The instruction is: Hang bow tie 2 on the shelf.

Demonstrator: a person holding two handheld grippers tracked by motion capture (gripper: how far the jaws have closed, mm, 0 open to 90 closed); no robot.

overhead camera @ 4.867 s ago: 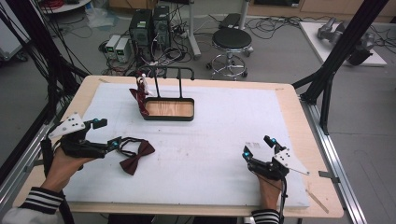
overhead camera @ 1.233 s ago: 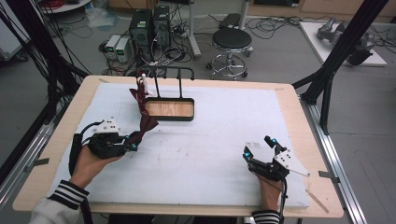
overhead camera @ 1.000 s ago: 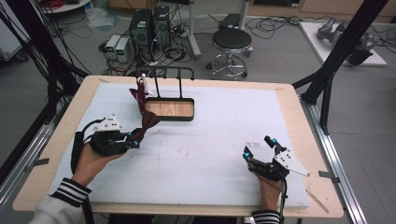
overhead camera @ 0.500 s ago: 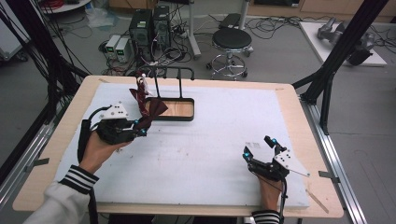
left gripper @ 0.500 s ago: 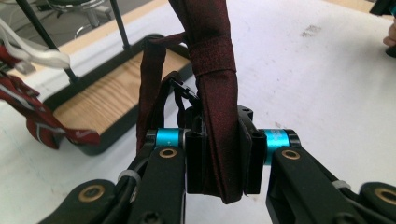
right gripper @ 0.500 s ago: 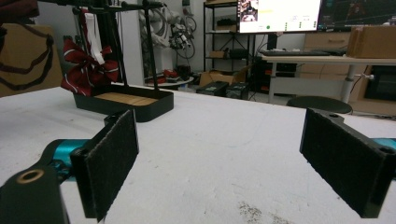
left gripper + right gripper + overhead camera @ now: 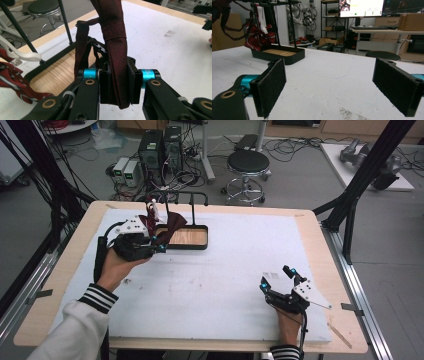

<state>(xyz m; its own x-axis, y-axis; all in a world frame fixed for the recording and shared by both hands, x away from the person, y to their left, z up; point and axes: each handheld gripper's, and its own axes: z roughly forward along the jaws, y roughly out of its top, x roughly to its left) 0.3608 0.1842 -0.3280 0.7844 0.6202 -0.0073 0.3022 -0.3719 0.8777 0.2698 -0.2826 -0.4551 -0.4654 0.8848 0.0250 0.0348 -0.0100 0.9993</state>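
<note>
Two grippers were at the table. At left, the left gripper (image 7: 159,246) held a dark red bow tie (image 7: 170,226) clamped between its jaws, lifted just above the near-left edge of the black stand's (image 7: 186,239) wooden tray, where a second striped tie (image 7: 259,33) hung. At right, the right gripper (image 7: 276,279) rested on the white mat (image 7: 220,285), jaws wide apart with nothing between them.
</note>
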